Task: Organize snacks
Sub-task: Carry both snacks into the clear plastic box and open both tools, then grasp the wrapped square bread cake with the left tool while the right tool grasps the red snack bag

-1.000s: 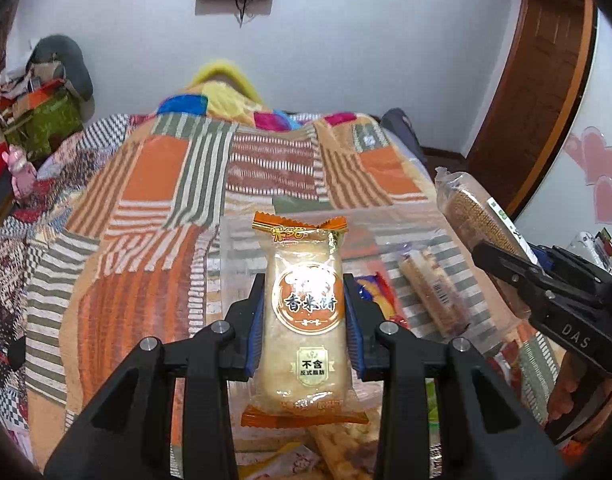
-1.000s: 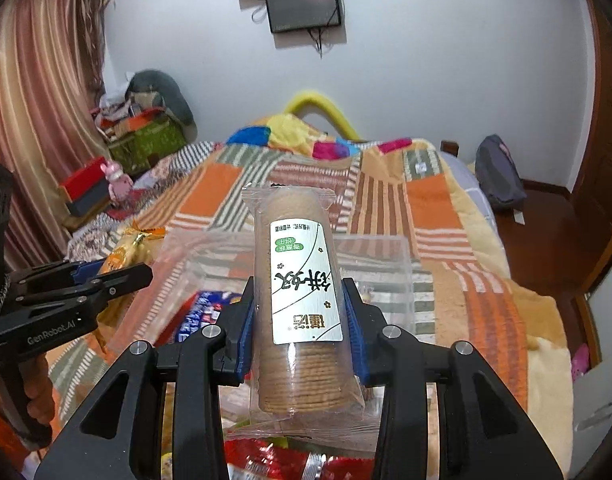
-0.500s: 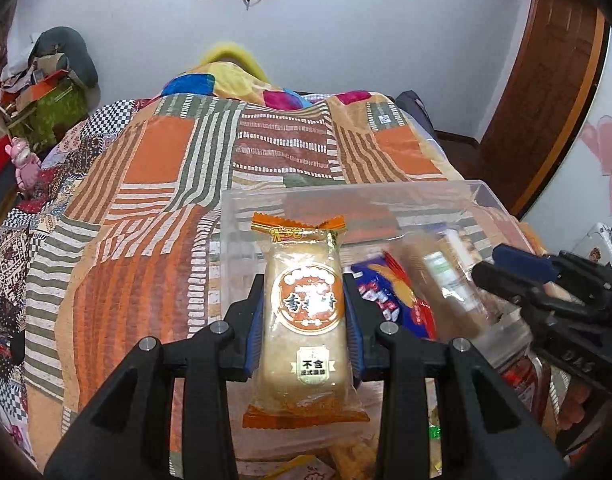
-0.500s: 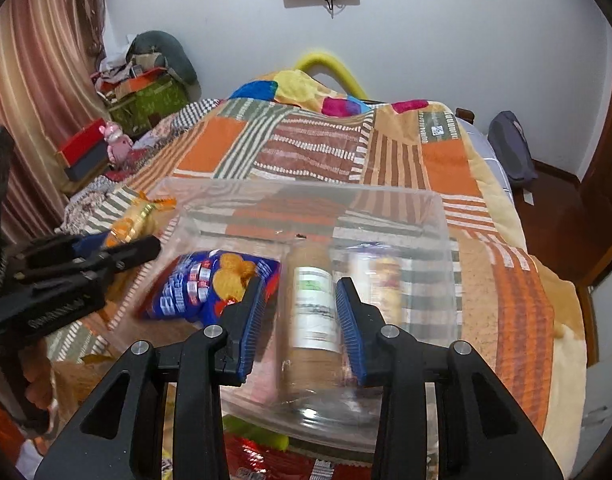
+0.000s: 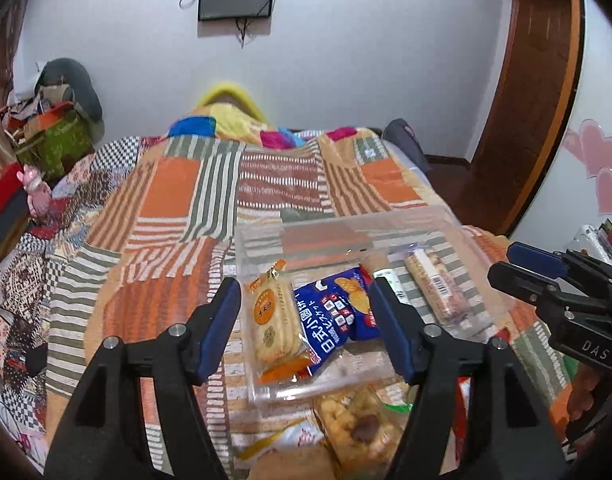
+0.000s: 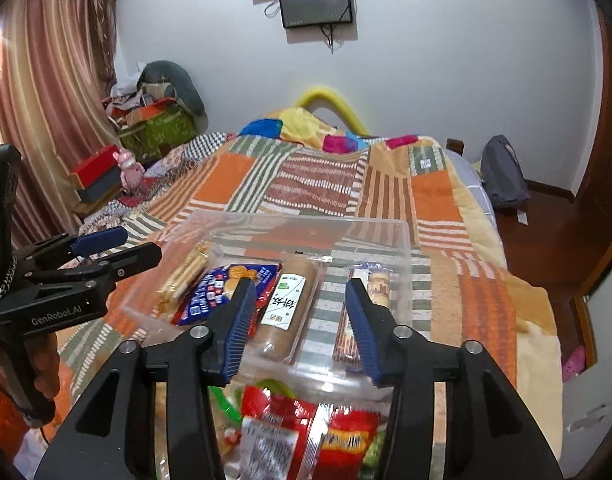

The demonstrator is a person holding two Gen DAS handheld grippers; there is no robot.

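Both packets had left the jaws since the earlier frames: the rice cracker pack now lay at the left end of the clear bin, the biscuit sleeve near its middle. Left gripper and right gripper had just been opening and stood spread, nothing between the pads. Items lay side by side, probably to save room; space remained toward the far wall, and loose snacks waited on the bed by the near rim.

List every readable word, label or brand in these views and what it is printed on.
"DAS": on the right gripper body.
"GenRobot.AI": on the left gripper body.
Chinese characters on the blue snack bag, the cracker pack and the biscuit roll label: not surely readable.
Red packet print: blurred.
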